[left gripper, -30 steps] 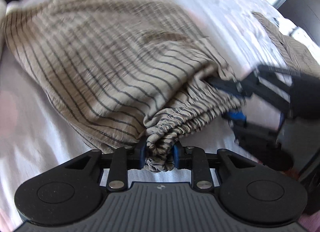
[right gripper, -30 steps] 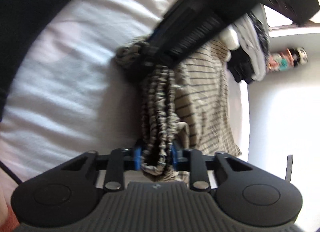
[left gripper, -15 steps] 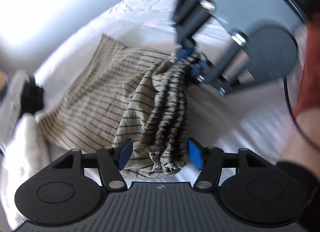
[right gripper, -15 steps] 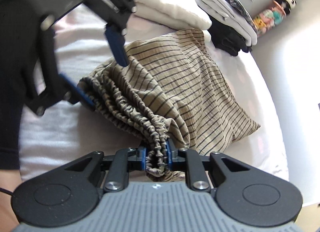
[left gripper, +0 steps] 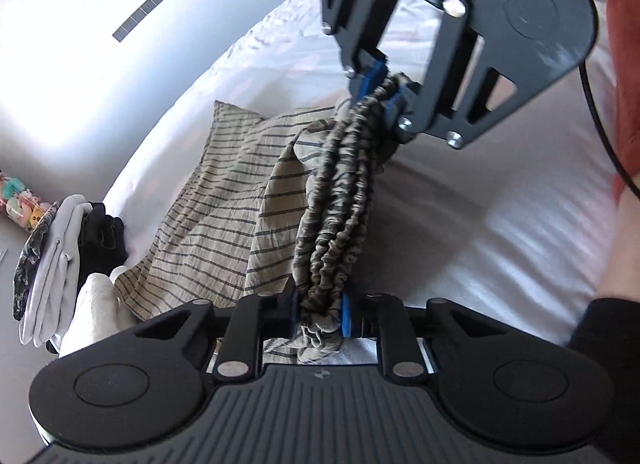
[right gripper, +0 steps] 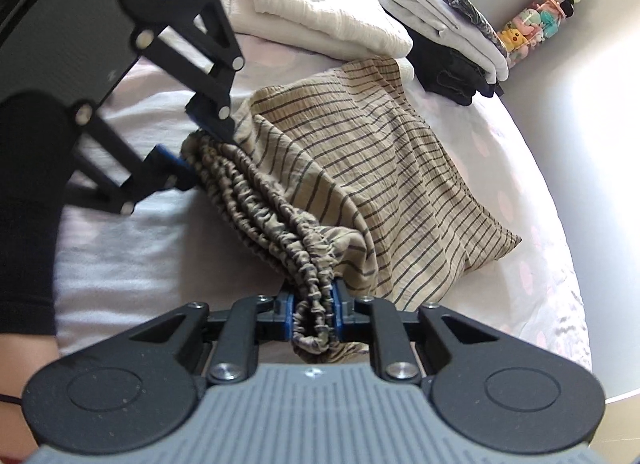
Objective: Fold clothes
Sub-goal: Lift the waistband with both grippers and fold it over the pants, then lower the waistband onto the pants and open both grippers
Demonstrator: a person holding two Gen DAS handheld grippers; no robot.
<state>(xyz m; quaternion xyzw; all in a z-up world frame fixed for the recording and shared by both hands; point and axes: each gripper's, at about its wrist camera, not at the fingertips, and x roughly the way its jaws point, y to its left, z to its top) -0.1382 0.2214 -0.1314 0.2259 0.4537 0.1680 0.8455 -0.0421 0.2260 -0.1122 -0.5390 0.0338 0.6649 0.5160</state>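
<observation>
White bedding (right gripper: 120, 248) is lying under the striped garment (right gripper: 360, 168) while my left gripper (left gripper: 320, 316) and right gripper (right gripper: 312, 312) are clamping its bunched waistband (right gripper: 272, 224), which is risking slipping out.

My own bodies fill the lower edge of both views and hide the bed (right gripper: 120, 248) beneath. The striped garment (right gripper: 380, 168) covers the sheet under it. The folded pile (left gripper: 52, 256) is partly hidden, and the jar of toys (left gripper: 18, 204) is cut off at the left edge.
</observation>
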